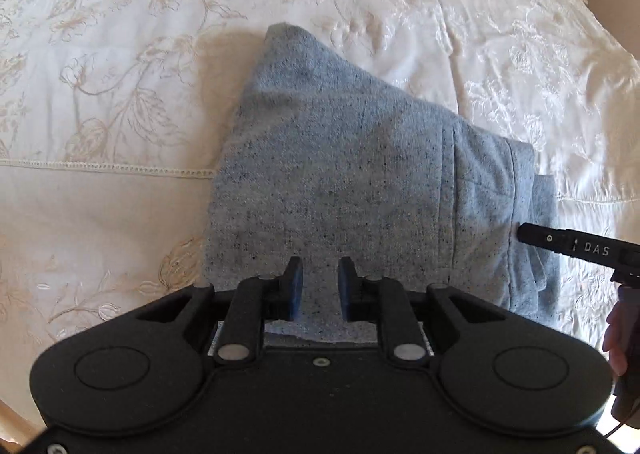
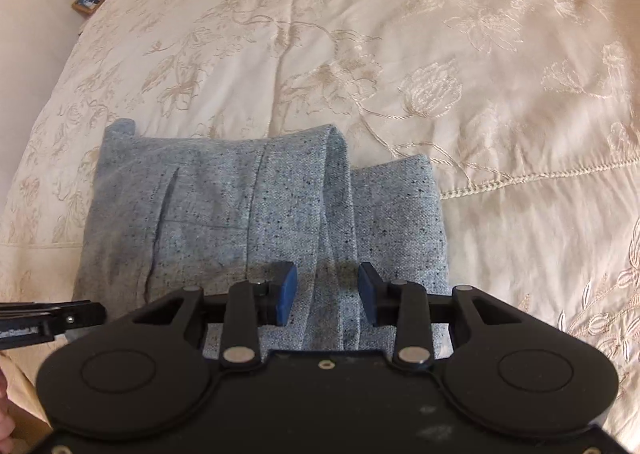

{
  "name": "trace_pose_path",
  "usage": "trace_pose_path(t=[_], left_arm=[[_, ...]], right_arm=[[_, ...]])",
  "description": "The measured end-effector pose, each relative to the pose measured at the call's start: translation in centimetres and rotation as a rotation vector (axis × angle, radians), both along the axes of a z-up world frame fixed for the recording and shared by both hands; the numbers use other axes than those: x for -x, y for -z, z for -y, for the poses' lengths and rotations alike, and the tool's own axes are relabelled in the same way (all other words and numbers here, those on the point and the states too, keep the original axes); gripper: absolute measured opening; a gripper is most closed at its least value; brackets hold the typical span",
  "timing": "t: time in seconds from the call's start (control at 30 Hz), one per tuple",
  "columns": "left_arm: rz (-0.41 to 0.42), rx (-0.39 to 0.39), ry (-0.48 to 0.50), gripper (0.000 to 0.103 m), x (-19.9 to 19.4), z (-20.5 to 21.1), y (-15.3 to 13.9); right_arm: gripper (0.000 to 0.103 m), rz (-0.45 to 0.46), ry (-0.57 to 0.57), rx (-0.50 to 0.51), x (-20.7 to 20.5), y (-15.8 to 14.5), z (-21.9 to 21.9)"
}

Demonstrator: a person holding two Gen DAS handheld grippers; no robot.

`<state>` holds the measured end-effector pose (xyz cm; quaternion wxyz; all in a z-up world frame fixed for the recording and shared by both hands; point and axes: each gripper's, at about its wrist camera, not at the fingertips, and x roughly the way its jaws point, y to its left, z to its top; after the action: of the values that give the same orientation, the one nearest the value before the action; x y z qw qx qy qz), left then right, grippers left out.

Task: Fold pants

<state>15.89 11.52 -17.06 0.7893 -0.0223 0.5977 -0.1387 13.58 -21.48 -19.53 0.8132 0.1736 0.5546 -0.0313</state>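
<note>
From my left wrist, the pants (image 1: 352,189) lie folded into a compact grey bundle on the bed (image 1: 120,73), near the edge closest to me. My left claw (image 1: 319,288) hangs just over the near edge of the bundle with its pads apart and nothing between them; I judge it sits there to press or tidy that edge. My right claw's tip reaches in from the right, at the seam by the stepped layers.

From my right wrist, my right claw (image 2: 327,292) is also spread wide, gripping nothing, straddling the ridge where the upper fold overlaps a lower layer (image 2: 400,213) that sticks out to the right. That offset looks to me like the reason it hovers here: the fold seems nearly finished but uneven.
</note>
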Motion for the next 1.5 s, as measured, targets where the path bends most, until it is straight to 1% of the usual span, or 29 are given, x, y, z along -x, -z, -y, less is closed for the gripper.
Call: trace_pose_path(t=[0.1,0.2,0.27,0.33,0.4,0.43,0.47,0.5,0.53,0.6,0.7,0.73,0.8,0.83,0.87,0.93,0.97,1.0,1.03,1.07,1.1,1.13,1.17,1.23,1.27,1.3,1.37,1.43,1.5], left_arm=[[0.046,-0.048,0.0,0.025,-0.8,-0.8,-0.8],[0.047,-0.077,0.005,0.026,-1.4,-1.8,-0.6],[0.039,-0.089,-0.007,0.026,-1.7,-2.4,-0.3],[0.032,-0.089,-0.02,0.026,-1.8,-3.1,-0.2],[0.038,-0.095,-0.028,0.026,-1.9,-3.6,-0.2],[0.039,-0.093,-0.033,0.026,-1.9,-3.9,-0.2],[0.041,-0.09,-0.035,0.026,-1.8,-4.0,-0.3],[0.043,-0.086,-0.036,0.026,-1.8,-4.1,-0.4],[0.047,-0.081,-0.034,0.026,-1.8,-4.3,-0.7],[0.057,-0.074,-0.026,0.026,-1.8,-4.4,-1.3],[0.093,-0.061,-0.003,0.026,-1.7,-4.3,-2.7],[0.105,-0.059,0.006,0.026,-1.7,-4.1,-3.2],[0.122,-0.051,0.024,0.03,-1.7,-3.6,-3.6],[0.126,-0.048,0.032,0.034,-1.8,-3.2,-3.6],[0.124,-0.049,0.042,0.035,-1.9,-2.7,-3.4],[0.112,-0.066,0.071,0.035,-2.2,-1.6,-3.0],[0.109,-0.073,0.09,0.035,-2.4,-0.9,-2.9],[0.111,-0.079,0.113,0.035,-2.4,-0.3,-2.8],[0.117,-0.084,0.131,0.035,-2.5,0.4,-2.8],[0.122,-0.09,0.148,0.035,-2.7,1.0,-2.9],[0.129,-0.092,0.164,0.035,-2.9,1.7,-2.9],[0.136,-0.095,0.179,0.035,-3.2,2.4,-2.9],[0.143,-0.1,0.19,0.038,-3.5,3.0,-2.9],[0.156,-0.128,0.203,0.039,-4.5,4.4,-2.6],[0.156,-0.142,0.208,0.039,-5.0,5.1,-2.2],[0.154,-0.152,0.217,0.039,-5.6,5.7,-1.8],[0.135,-0.181,0.226,0.039,-6.8,6.8,-0.5],[0.084,-0.212,0.224,0.039,-7.9,7.7,1.3],[0.024,-0.225,0.223,0.039,-8.7,8.1,3.1]], right_arm=[[0.038,-0.005,0.056,-0.055,0.3,0.5,0.7],[0.043,-0.027,0.081,-0.118,0.5,1.6,1.2],[0.044,-0.037,0.096,-0.159,0.7,2.0,1.4],[0.045,-0.035,0.088,-0.18,0.7,2.0,1.1],[0.044,0.006,0.036,-0.195,1.1,1.8,0.4],[0.04,0.015,0.008,-0.188,1.2,1.6,-0.1],[0.029,0.021,-0.027,-0.147,1.3,1.2,-1.0],[0.01,0.023,-0.052,-0.084,1.4,0.5,-1.8],[0.01,0.028,-0.065,-0.054,1.4,-0.1,-2.4],[0.009,0.058,-0.055,-0.045,1.9,-1.8,-2.9],[0.008,0.131,-0.034,-0.032,3.5,-5.5,-2.4],[0.008,0.139,-0.026,-0.016,4.1,-6.4,-2.3],[0.008,0.143,-0.012,0.052,5.3,-7.7,-1.7],[0.008,0.129,-0.014,0.071,5.6,-7.7,-1.4],[0.008,0.111,-0.014,0.062,5.8,-7.1,-0.9],[0.009,0.106,-0.024,0.035,6.1,-5.2,-0.2],[0.01,0.084,-0.046,0.061,5.8,-4.1,-0.2],[0.012,0.059,-0.066,0.099,5.6,-3.3,-0.4],[0.016,0.012,-0.066,0.135,5.3,-2.4,-0.4],[0.019,-0.041,-0.035,0.156,4.9,-1.8,-0.2],[0.02,-0.07,0.012,0.161,4.9,-1.8,0.0],[0.02,-0.056,0.059,0.174,5.0,-2.4,0.2],[0.02,-0.015,0.081,0.213,5.1,-3.4,0.0],[0.021,0.066,0.036,0.288,4.6,-4.9,-1.1],[0.022,0.097,-0.002,0.308,3.6,-5.2,-2.0],[0.024,0.113,-0.03,0.306,2.9,-5.2,-2.5],[0.025,0.109,-0.053,0.287,0.6,-4.6,-3.2],[0.025,0.088,-0.051,0.277,-0.8,-3.4,-3.3],[0.026,0.035,-0.053,0.281,-2.1,-1.5,-3.5]])
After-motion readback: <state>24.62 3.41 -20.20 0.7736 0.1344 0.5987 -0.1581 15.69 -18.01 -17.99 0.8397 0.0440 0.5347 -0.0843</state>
